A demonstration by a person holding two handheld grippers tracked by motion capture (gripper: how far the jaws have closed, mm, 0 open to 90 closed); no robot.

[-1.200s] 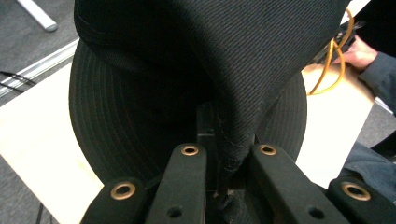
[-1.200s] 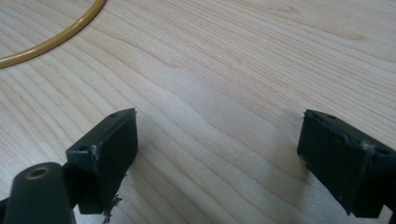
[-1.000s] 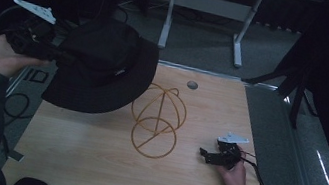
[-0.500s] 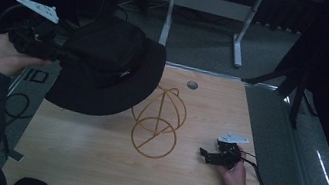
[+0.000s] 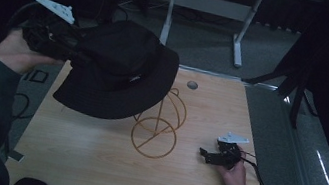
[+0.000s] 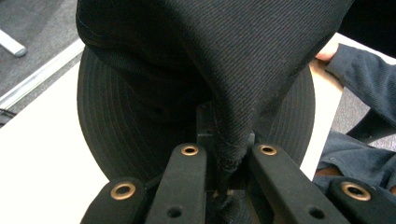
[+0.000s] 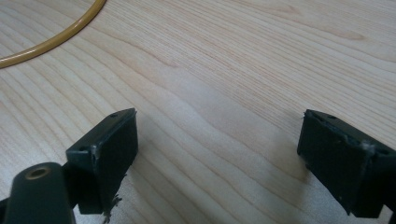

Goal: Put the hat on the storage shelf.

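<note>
High view, hat: the black bucket hat [image 5: 117, 72] hangs in the air over the far left part of the tabletop [image 5: 90, 161], its brim above the far side of the wire stand [image 5: 157, 124].
High view, change: a second ago the hat sat lower and further left, clear of the stand's top; now it is a little higher and nearer the middle, and its brim covers the top of the wire loops.
High view, left gripper: the left gripper [image 5: 66, 45] is held up beyond the tabletop's left edge, its fingers buried in the hat's cloth.
High view, right gripper: the right gripper [image 5: 205, 154] lies low near the right edge, just beside the stand's base ring, in the same place as before.
Left gripper view, grip: the fingers [image 6: 189, 163] are pressed together on a fold of the hat's crown [image 6: 233, 70]; the ribbed brim spreads behind it.
Right gripper view, fingers: the fingers [image 7: 109, 149] stand spread wide with bare wood between them, just above the tabletop [image 7: 224, 70].
Right gripper view, stand: a curve of the yellow wire ring [image 7: 56, 39] lies in the top left corner, well apart from the fingers.
</note>
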